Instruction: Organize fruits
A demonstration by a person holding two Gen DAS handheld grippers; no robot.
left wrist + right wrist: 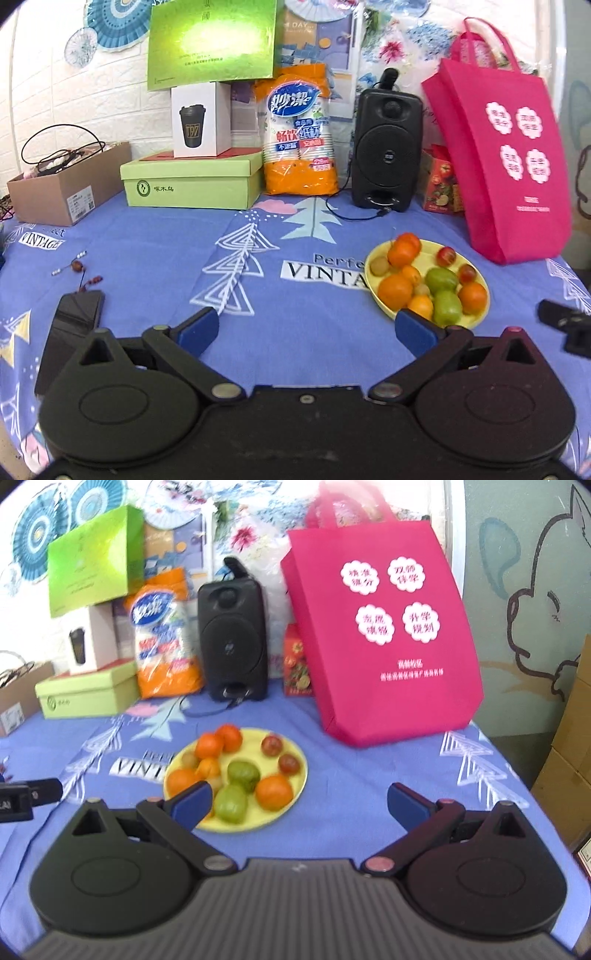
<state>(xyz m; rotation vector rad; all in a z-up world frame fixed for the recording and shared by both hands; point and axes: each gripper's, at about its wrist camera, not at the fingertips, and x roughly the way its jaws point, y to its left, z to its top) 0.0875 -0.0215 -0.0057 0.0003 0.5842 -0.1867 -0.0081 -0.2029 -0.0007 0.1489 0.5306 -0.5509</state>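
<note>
Right gripper [300,801] and left gripper [306,325]: jaws spread wide, nothing held. The yellow plate [295,753] of fruit sits centre-left in the right view, lower right in the left view. Judged nearer the right gripper, just ahead-left of it.

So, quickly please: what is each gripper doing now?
Left gripper: open, holding nothing.
Right gripper: open, holding nothing.
</note>
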